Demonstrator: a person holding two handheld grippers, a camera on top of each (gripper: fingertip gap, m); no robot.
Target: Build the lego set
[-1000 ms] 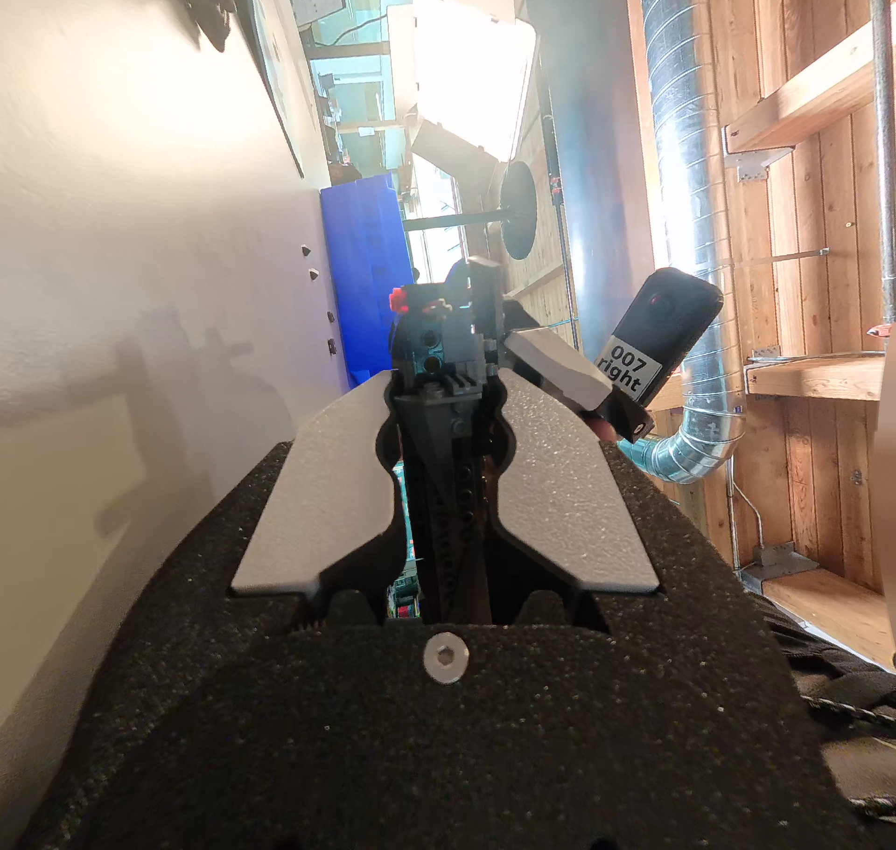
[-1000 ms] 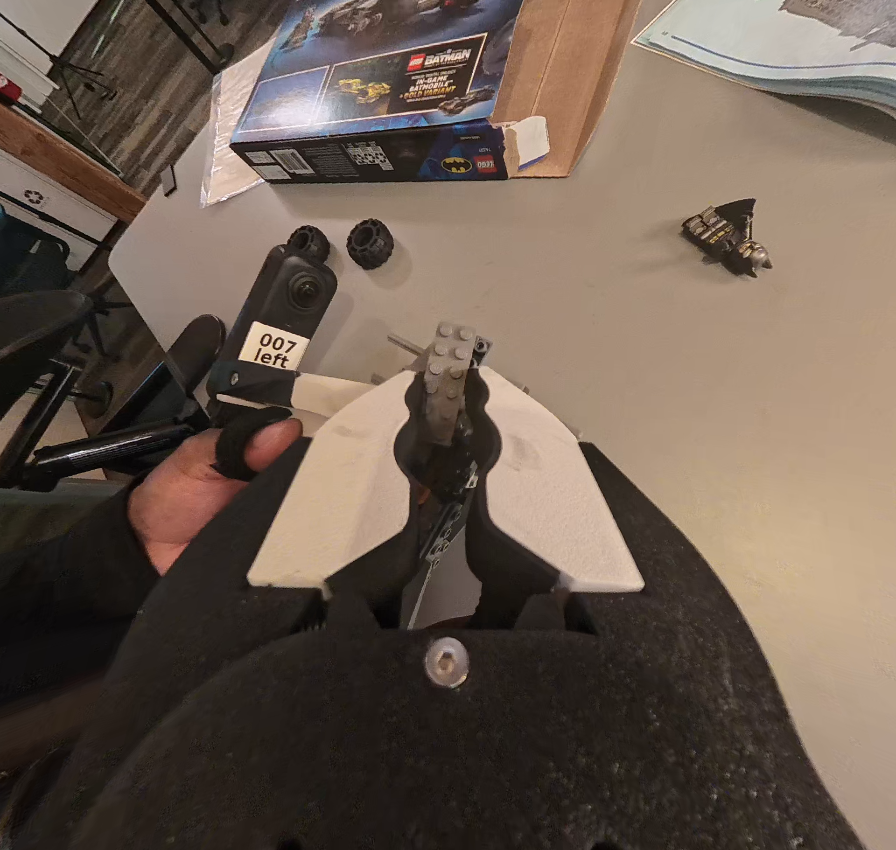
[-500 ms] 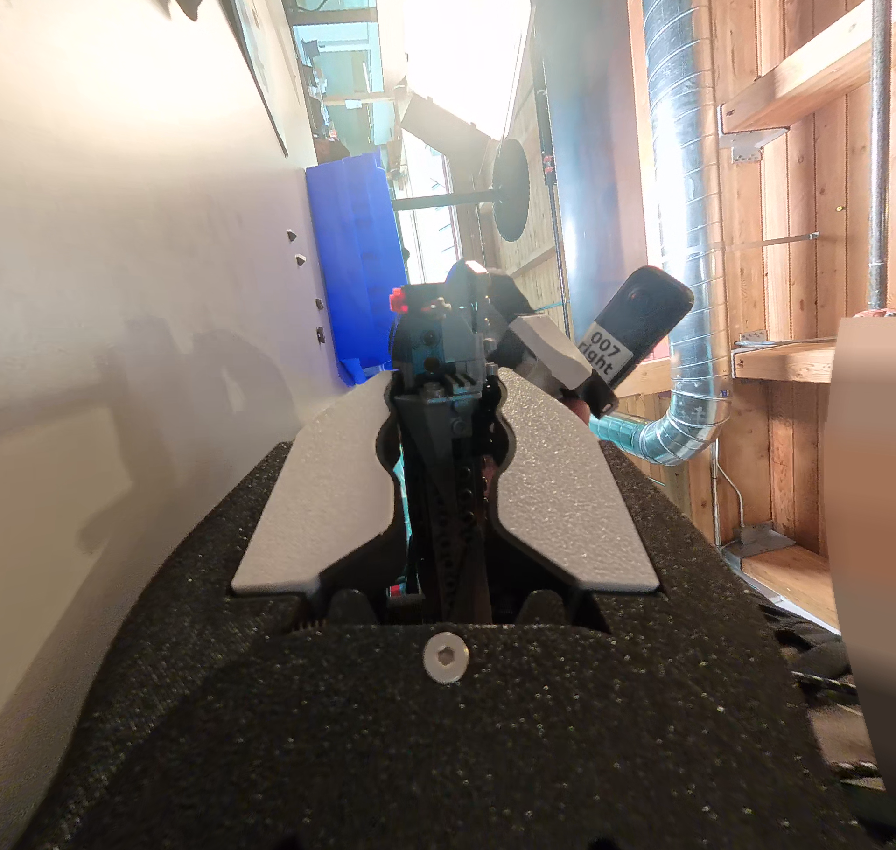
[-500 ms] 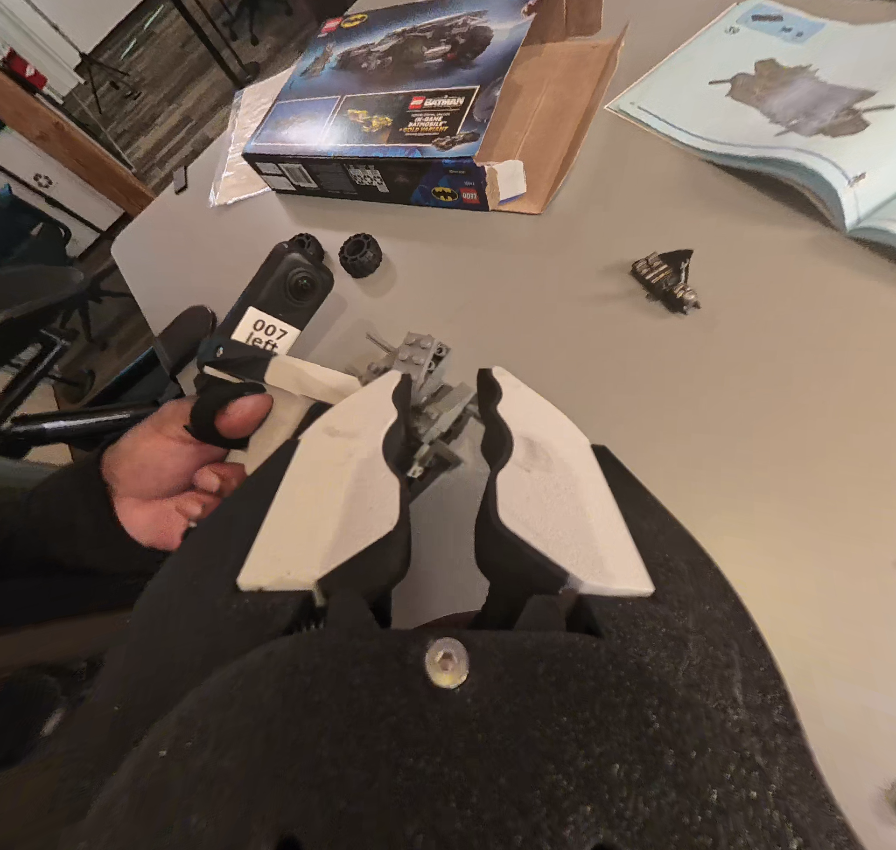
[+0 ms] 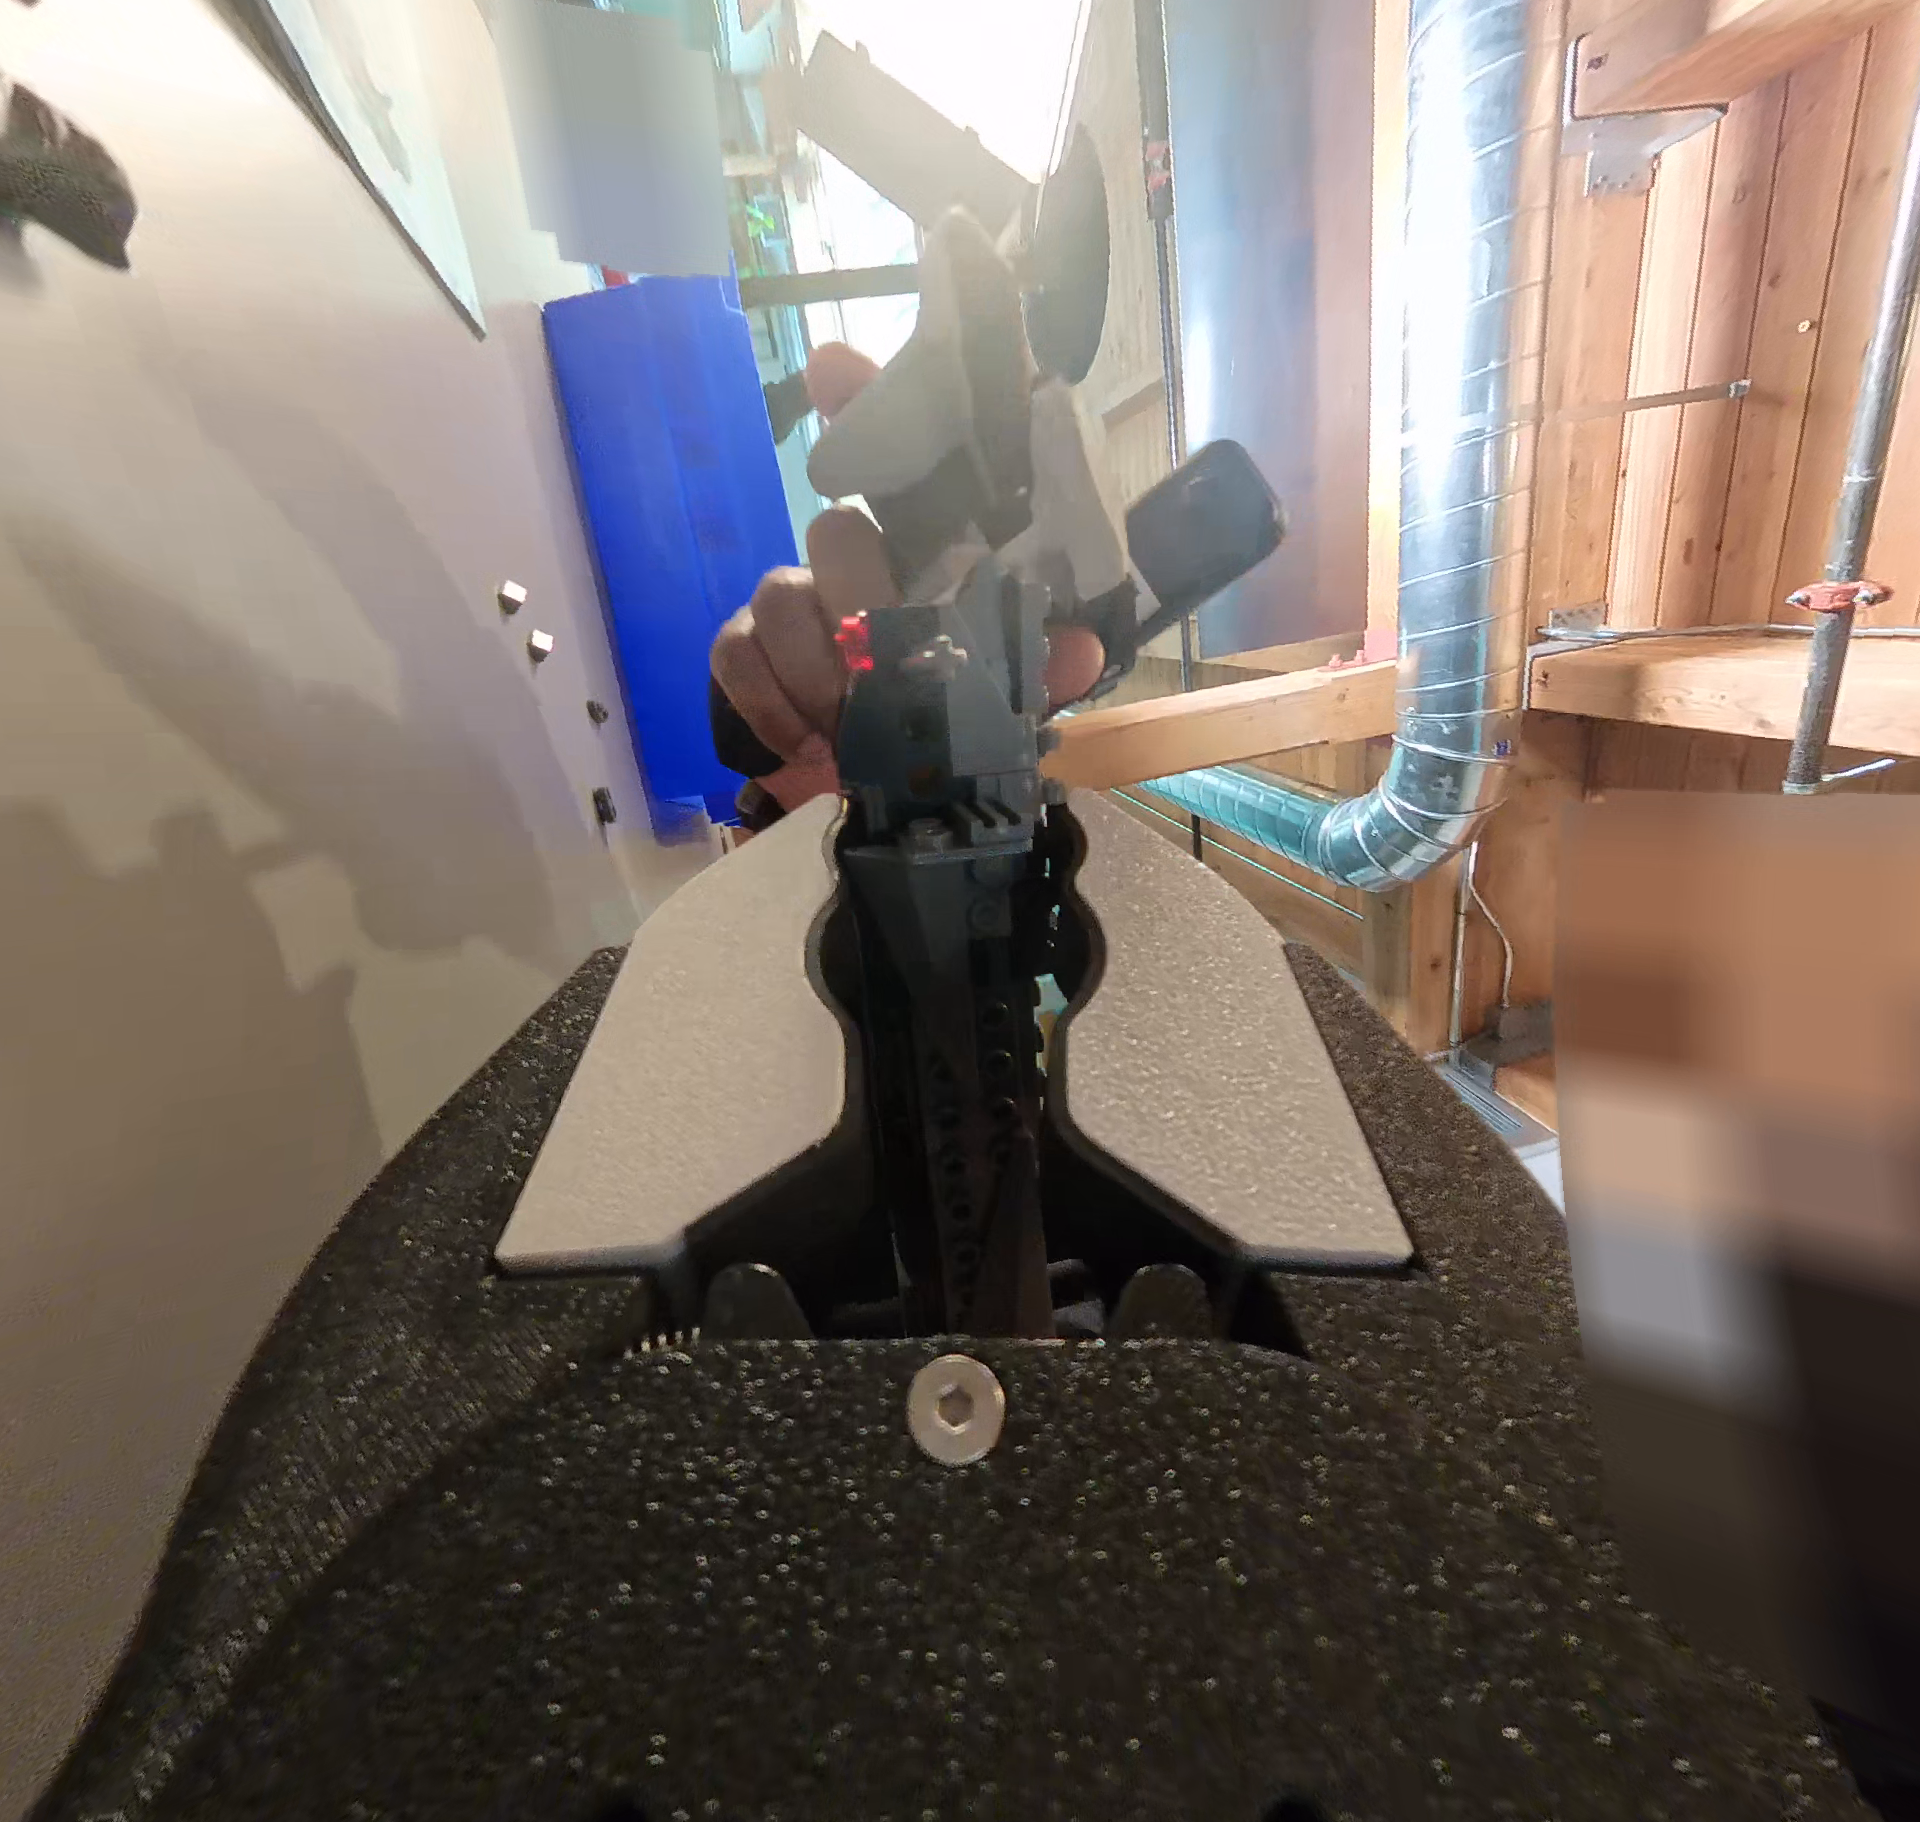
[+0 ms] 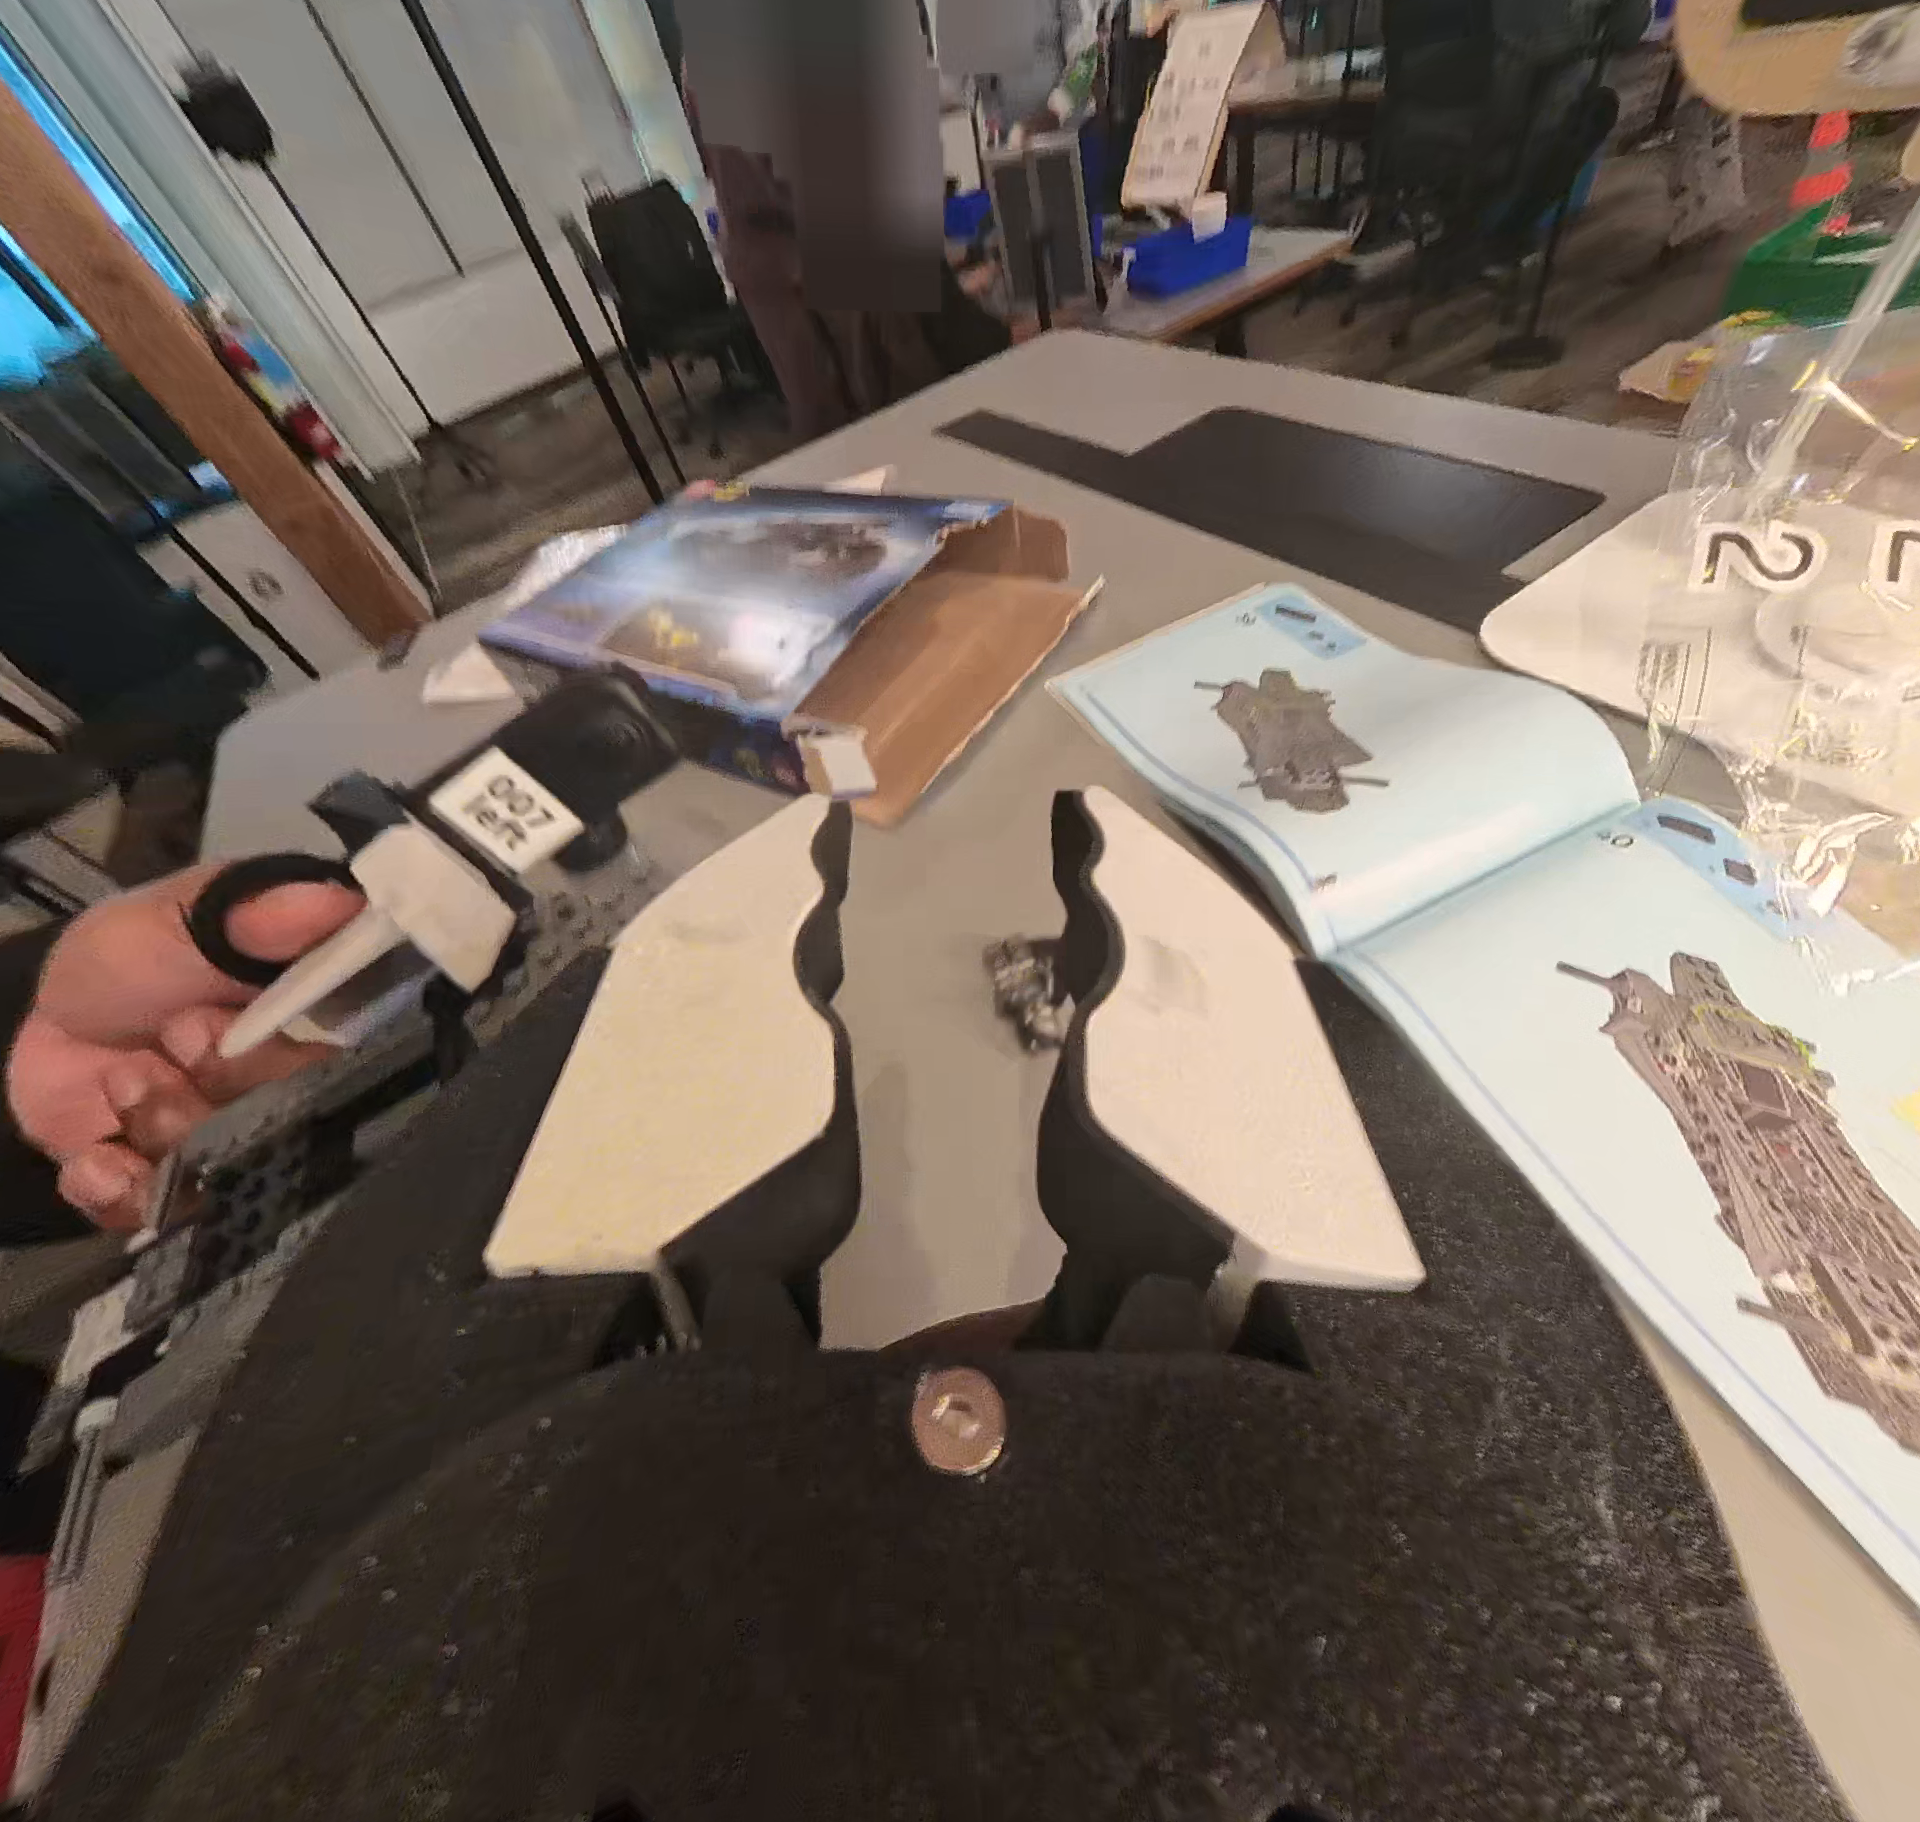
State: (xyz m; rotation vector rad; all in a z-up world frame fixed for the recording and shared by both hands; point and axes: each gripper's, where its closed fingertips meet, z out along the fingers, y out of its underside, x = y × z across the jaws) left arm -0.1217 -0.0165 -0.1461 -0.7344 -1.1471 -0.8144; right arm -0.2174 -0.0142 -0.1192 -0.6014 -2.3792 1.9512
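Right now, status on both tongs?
Left tongs clamped on dark grey brick model. Right tongs open, empty, over table. Small brick piece beside right fingertip.

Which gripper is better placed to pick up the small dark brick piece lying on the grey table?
Right. The right gripper is open and bare, with the small dark brick piece on the grey table lying just past its fingers. The left gripper is clamped on a long dark grey brick model.

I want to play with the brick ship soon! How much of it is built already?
Partly built: the left gripper clamps a long dark grey brick model. The right gripper is open, holding nothing. A small grey brick piece sits loose on the table; the booklet lies open.
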